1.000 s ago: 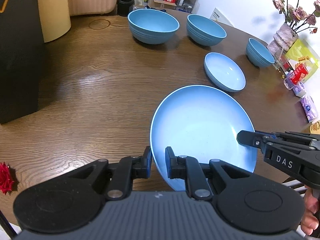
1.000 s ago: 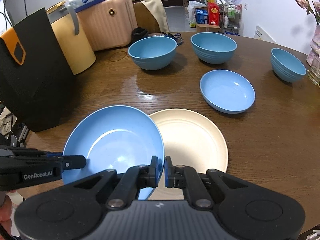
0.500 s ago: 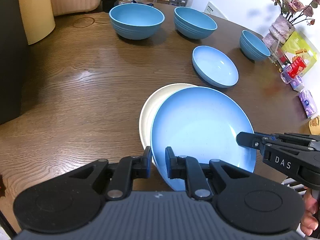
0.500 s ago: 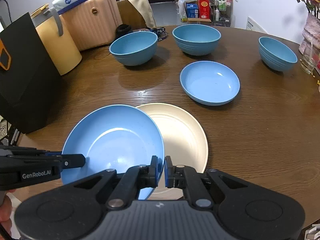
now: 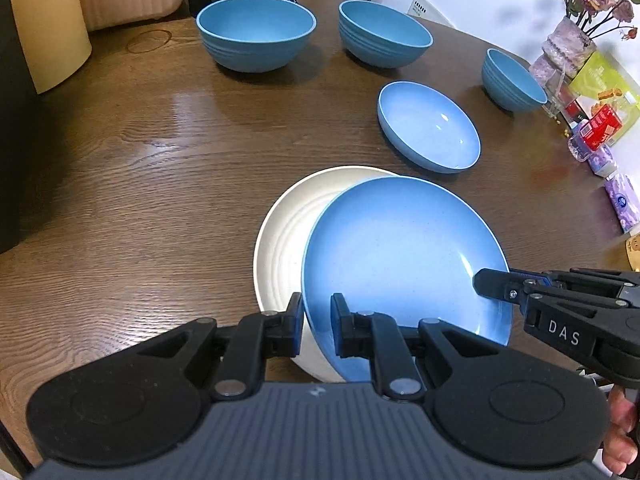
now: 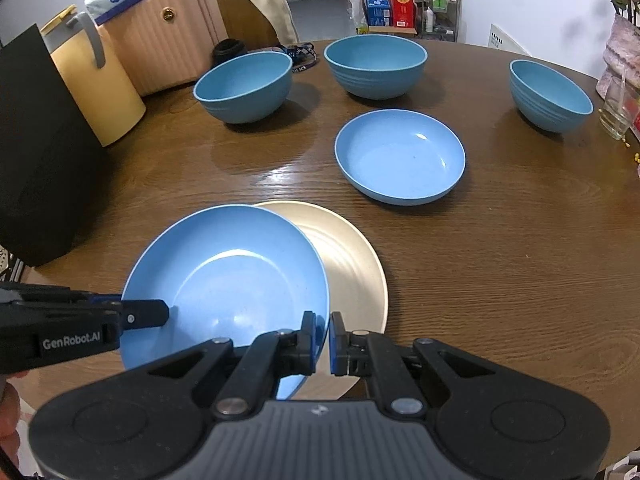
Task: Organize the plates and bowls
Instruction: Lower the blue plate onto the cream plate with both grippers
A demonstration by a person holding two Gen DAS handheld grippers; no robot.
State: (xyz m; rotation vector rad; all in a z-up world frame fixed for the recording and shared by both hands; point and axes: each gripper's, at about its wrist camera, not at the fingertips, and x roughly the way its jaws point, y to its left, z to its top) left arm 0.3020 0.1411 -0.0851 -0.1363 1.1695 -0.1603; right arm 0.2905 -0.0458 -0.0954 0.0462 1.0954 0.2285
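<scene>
Both grippers, left (image 5: 316,322) and right (image 6: 322,338), pinch the blue plate (image 5: 400,264), half over the cream plate (image 5: 288,220) near the table's front edge

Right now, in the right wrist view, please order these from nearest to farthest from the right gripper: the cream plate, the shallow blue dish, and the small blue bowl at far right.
1. cream plate: directly ahead of the right gripper, partly under the blue plate held in its jaws.
2. shallow blue dish: mid-table, slightly right.
3. small blue bowl: far right, near the table edge.
</scene>
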